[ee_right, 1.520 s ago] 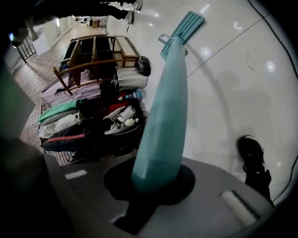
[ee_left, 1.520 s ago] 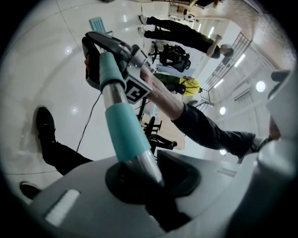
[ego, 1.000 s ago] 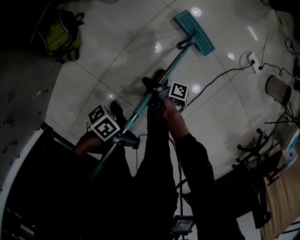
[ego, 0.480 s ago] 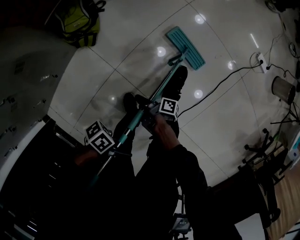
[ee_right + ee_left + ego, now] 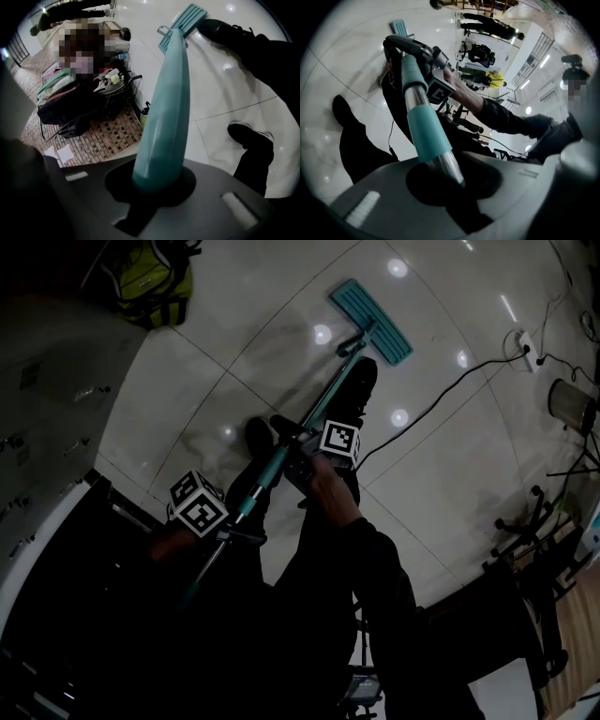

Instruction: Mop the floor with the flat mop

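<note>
The flat mop's teal head [image 5: 371,321] lies flat on the glossy tiled floor [image 5: 197,390] ahead of my feet. Its pole [image 5: 319,413] slopes back toward me. My right gripper [image 5: 298,454] is shut on the teal sleeve of the pole [image 5: 166,108], and the mop head [image 5: 180,26] shows beyond it. My left gripper [image 5: 234,521] is shut lower down, on the metal part of the pole [image 5: 443,166] below a teal grip [image 5: 424,129]. The mop head [image 5: 399,26] is small and far away in the left gripper view.
A yellow-green bag [image 5: 150,277] lies at the far left. A black cable [image 5: 427,409] runs over the floor to a power strip [image 5: 525,348]. A cylindrical device [image 5: 572,404] and chair legs [image 5: 525,531] stand at the right. My shoes [image 5: 361,381] stand beside the pole.
The mop head has slid left and a little away across the floor. Both grippers kept hold of the pole, and one shoe has stepped forward beside it.
</note>
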`<move>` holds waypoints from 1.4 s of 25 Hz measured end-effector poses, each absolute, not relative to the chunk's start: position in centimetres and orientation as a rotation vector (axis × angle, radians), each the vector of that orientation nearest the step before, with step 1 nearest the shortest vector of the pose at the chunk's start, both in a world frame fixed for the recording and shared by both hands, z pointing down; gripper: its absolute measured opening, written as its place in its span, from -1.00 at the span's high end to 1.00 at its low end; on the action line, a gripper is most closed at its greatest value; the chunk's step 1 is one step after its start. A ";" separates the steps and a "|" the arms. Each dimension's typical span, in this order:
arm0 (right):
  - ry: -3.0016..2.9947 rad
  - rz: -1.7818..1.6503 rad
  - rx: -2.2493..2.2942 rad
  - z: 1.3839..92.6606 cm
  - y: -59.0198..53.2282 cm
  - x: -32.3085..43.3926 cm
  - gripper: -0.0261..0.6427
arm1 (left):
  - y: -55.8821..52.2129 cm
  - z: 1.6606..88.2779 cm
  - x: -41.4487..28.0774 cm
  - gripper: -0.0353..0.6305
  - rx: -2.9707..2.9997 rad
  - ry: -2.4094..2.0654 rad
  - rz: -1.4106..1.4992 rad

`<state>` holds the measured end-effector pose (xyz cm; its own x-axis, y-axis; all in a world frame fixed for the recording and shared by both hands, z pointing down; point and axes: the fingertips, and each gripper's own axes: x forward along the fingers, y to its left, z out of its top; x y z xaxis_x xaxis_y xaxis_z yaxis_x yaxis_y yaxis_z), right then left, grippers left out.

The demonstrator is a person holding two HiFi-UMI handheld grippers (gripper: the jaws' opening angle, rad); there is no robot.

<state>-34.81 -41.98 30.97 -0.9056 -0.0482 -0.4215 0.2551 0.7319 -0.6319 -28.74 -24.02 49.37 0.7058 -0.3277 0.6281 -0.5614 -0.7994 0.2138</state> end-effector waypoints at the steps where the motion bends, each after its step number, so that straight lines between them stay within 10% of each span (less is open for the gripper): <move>1: 2.522 -1.005 0.157 30.2 -42.4 -34.0 0.83 | -24.6 48.6 -28.0 0.65 2.527 -0.692 0.820; 23: 2.427 -0.916 0.025 0.3 -58.2 -4.2 0.82 | -40.7 19.8 -0.2 0.69 2.576 -0.623 0.866; 35: 2.439 -0.829 0.036 -0.7 -57.0 -3.8 0.81 | -39.5 19.7 -0.8 0.68 2.593 -0.615 0.946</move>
<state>-3.84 -57.00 -0.71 -0.8438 -0.1480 -0.5159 0.1970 0.8087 -0.5542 -0.81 -39.53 19.75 0.6894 -0.2858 0.6656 -0.4926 -0.8587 0.1413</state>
